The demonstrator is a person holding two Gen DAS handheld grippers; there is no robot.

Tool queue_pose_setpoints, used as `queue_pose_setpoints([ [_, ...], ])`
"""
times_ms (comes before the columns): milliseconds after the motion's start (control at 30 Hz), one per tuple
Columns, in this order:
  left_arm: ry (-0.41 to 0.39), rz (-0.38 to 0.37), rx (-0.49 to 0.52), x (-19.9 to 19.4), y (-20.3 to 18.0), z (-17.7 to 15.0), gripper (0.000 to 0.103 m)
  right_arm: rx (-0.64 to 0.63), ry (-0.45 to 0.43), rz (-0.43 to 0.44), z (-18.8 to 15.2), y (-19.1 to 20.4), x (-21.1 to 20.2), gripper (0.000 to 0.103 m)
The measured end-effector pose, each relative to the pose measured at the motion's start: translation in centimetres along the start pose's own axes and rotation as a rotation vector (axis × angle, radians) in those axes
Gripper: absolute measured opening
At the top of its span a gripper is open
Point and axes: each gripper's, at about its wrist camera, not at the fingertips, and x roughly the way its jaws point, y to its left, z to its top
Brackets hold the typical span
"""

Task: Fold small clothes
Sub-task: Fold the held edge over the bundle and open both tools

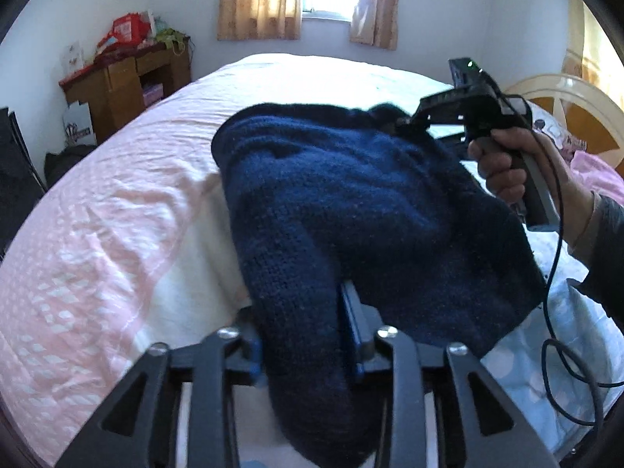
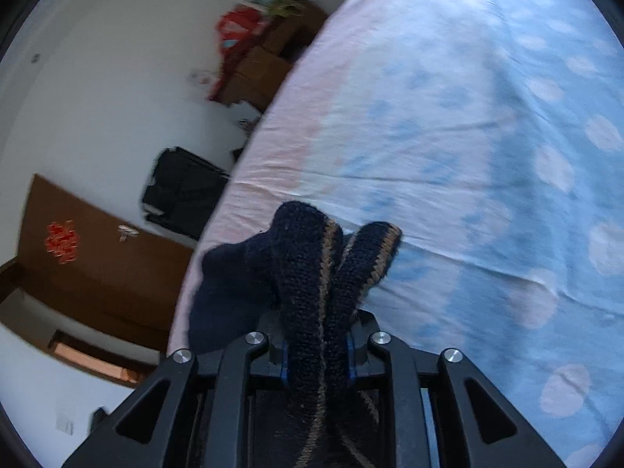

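Both claws are gripping one navy knitted sweater (image 1: 351,210) and holding it up over the bed (image 1: 128,202). The left claw (image 1: 302,335) is pinching a thick fold of the knit. The right claw (image 2: 316,345) is clamping two ribbed edges with tan stripes; from the left wrist it is showing as a black tool (image 1: 448,111) in the person's hand (image 1: 503,163), biting the sweater's far end. A black cable (image 1: 557,312) is trailing from that tool down across the blue-dotted sheet near the bed's right edge. Beyond the bed's far left corner a wooden cabinet (image 1: 124,78) is carrying a heap of red packages (image 1: 128,29); any print on them is too blurred to read. A brown door (image 2: 93,265) is wearing a red paper ornament (image 2: 62,241). Curtains (image 1: 257,0) are framing the bright window.
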Motion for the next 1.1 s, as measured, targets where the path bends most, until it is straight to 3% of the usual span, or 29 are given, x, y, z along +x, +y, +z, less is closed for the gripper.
queue_pose_setpoints([
  [67, -0.008, 0.019, 0.019, -0.6, -0.3, 0.1, 0.053, 0.013, 0.0, -0.018, -0.5, -0.5, -0.9, 0.037],
  [133, -0.034, 0.026, 0.022, -1.3, -0.3, 0.0, 0.056, -0.039, -0.017, -0.029, -1.4, 0.2, -2.8, 0.038],
  [200, -0.07, 0.03, 0.013, -2.2, 0.1, 0.3, 0.067, -0.098, -0.036, -0.029, -2.8, 1.2, -5.2, 0.038],
  [300, -0.128, 0.051, -0.018, -2.5, 1.4, 0.0, 0.08, -0.119, -0.004, 0.086, -6.6, 2.5, -9.1, 0.038],
  [367, -0.137, 0.083, -0.014, -2.1, 1.4, 0.2, 0.081, -0.154, 0.033, 0.118, -9.4, 3.6, -10.4, 0.038],
  [500, -0.131, 0.138, 0.002, 0.6, 1.7, 2.2, 0.081, -0.162, 0.154, 0.04, -14.3, 4.2, -8.2, 0.038],
  [533, -0.116, 0.146, 0.001, 1.4, 1.7, 2.5, 0.081, -0.167, 0.181, 0.04, -15.3, 4.0, -7.4, 0.03],
  [567, -0.097, 0.153, -0.004, 2.0, 1.6, 2.7, 0.081, -0.203, 0.184, 0.007, -16.1, 4.2, -7.0, 0.007],
  [600, -0.079, 0.156, -0.009, 2.3, 1.4, 2.8, 0.081, -0.225, 0.165, -0.04, -16.6, 4.3, -7.1, 0.007],
  [733, -0.045, 0.148, -0.017, 2.7, 0.6, 2.4, 0.081, -0.194, 0.075, -0.04, -16.4, 3.9, -10.5, 0.007],
  [800, -0.034, 0.155, 0.008, 3.0, 0.0, 1.8, 0.087, -0.191, 0.08, -0.052, -16.1, 3.6, -11.1, 0.007],
  [900, -0.015, 0.19, 0.026, 3.8, -0.5, 1.2, 0.088, -0.182, 0.15, -0.12, -16.4, 2.5, -9.4, 0.007],
  [1000, -0.01, 0.178, -0.007, 3.5, -0.1, 0.9, 0.088, -0.145, 0.141, -0.099, -16.2, 1.6, -9.3, 0.007],
  [1033, -0.009, 0.171, -0.011, 3.3, 0.0, 0.9, 0.088, -0.123, 0.123, -0.09, -16.0, 1.6, -9.9, 0.014],
  [1100, -0.011, 0.171, -0.003, 3.0, 0.0, 0.8, 0.088, -0.147, 0.059, -0.152, -15.4, 2.4, -11.2, 0.035],
])
